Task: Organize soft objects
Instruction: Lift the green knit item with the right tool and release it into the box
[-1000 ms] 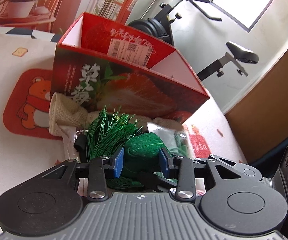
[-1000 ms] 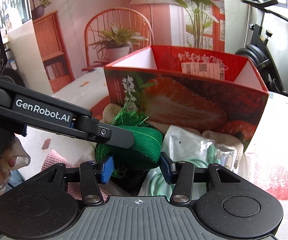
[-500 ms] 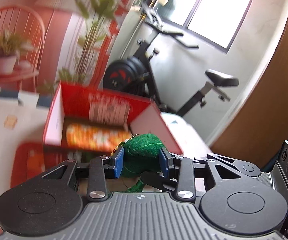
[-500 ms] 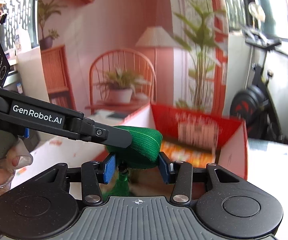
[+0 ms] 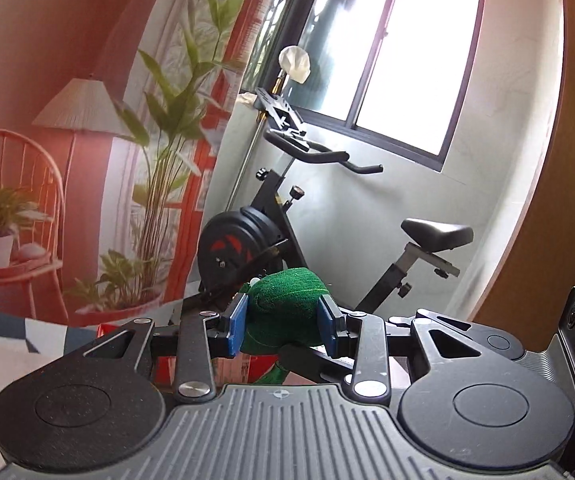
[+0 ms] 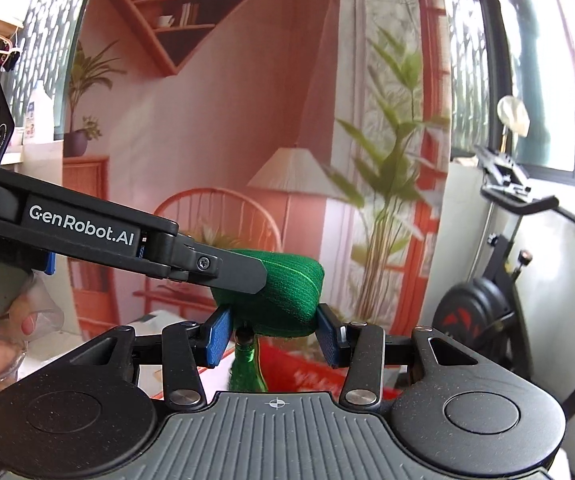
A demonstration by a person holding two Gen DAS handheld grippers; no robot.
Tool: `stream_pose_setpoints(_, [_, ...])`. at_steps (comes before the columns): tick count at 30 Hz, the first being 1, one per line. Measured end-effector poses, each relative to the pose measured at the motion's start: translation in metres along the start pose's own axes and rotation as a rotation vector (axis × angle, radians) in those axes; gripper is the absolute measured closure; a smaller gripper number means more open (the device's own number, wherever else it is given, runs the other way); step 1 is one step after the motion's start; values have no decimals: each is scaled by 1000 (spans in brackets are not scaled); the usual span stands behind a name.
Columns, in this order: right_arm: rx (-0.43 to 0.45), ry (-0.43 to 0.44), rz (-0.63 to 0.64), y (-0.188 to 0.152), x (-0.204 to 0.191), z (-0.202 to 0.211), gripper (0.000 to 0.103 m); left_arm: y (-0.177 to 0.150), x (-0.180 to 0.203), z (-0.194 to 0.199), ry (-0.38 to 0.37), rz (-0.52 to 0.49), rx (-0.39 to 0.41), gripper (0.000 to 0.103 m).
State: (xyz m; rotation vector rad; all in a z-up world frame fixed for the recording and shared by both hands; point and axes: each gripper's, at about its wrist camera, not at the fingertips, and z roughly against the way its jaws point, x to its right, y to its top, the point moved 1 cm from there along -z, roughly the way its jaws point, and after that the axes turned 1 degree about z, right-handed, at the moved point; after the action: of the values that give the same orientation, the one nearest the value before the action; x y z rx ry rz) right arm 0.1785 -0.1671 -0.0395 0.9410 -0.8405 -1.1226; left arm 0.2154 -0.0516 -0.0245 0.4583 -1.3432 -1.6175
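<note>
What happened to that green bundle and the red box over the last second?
Both tongs, left and right, lifted the green mesh bundle up off the pile by the red strawberry box, which sank to the bottom of both views. The right tongs' jaws have just been closing slightly on it. Both grips stayed on.

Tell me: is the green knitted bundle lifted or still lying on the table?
Lifted: green knitted bundle hangs midair, pinched by left tongs and right tongs.

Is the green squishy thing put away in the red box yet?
Not yet. Both the left gripper and the right gripper are squeezing the green mesh bundle up in the air. The red box sits below, so lowering it in remains.
</note>
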Motion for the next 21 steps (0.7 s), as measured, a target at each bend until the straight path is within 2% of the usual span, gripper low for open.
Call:
stream_pose_setpoints(6, [-63, -19, -4, -11, 23, -20, 61, -17, -8, -38, -19, 11, -91, 64])
stream_pose_setpoints(15, [-254, -32, -130, -82, 42, -46, 61, -77, -29, -99, -21, 97, -318, 64])
stream_pose_setpoints(21, [-312, -53, -209, -122, 45, -42, 60, -96, -29, -114, -24, 101, -393, 64])
